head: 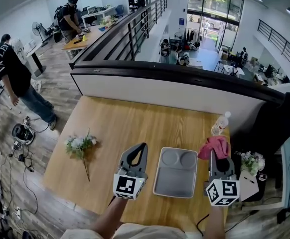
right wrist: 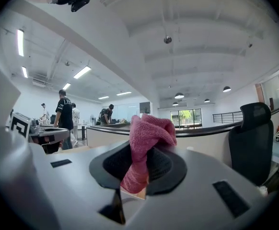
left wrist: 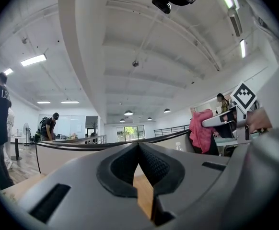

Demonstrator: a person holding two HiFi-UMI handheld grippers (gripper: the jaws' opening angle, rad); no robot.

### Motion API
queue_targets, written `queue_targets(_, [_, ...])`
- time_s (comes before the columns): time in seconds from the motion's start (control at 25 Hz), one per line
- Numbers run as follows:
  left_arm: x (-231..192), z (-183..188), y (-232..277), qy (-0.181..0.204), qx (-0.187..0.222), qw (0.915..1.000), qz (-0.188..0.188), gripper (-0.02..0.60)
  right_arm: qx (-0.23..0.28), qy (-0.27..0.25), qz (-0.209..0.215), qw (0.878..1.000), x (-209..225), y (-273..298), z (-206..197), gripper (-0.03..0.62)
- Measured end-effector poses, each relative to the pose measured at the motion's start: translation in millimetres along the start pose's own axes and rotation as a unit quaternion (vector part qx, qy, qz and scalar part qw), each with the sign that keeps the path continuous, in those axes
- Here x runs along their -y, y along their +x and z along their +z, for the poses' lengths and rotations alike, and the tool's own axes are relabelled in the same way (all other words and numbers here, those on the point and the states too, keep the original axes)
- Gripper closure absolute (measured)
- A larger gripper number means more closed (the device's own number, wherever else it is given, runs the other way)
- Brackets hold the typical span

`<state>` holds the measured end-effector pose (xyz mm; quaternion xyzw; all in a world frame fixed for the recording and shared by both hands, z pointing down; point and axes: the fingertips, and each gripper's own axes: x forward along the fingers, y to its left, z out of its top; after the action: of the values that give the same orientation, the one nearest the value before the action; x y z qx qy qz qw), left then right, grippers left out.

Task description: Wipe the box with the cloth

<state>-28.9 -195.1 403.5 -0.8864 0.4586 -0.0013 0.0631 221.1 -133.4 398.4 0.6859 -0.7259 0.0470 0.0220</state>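
Cloth [right wrist: 151,131] pinched in right hand-held gripper [right wrist: 140,152] (box [head: 175,180] beside).

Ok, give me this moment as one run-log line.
left gripper: shut, empty, left of box | right gripper: shut on cloth, right of box | cloth: off the box | wipe: not yet begun
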Motion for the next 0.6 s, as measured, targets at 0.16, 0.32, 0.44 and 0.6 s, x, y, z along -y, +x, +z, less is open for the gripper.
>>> queue_targets(0.16, [-2.2, 9.2, -0.1, 0.005, 0.009, 1.0, 0.0, 0.568, 0.035, -0.016, -0.012, 0.999, -1.7, -2.6, 18.1, 0.508])
queue_targets(0.32, [-6.2, 17.4, -2.4, 0.009, 0.025, 0.9996, 0.004, 0.568, 0.085, -0.025, -0.019, 0.996, -1.5, -8.0, 34.4, 0.508])
queue_targets(0.44, [-9.2, 23.3, -4.4, 0.008, 0.032, 0.9994, 0.007, 0.568, 0.136, -0.029, -0.028, 0.99, -0.1, -17.0, 46.7, 0.508])
queue_targets(0.6, [-13.7, 25.0, -4.9, 0.006, 0.033, 0.9993, 0.013, 0.568, 0.162, -0.049, -0.041, 0.985, -0.4, -22.2, 50.0, 0.508])
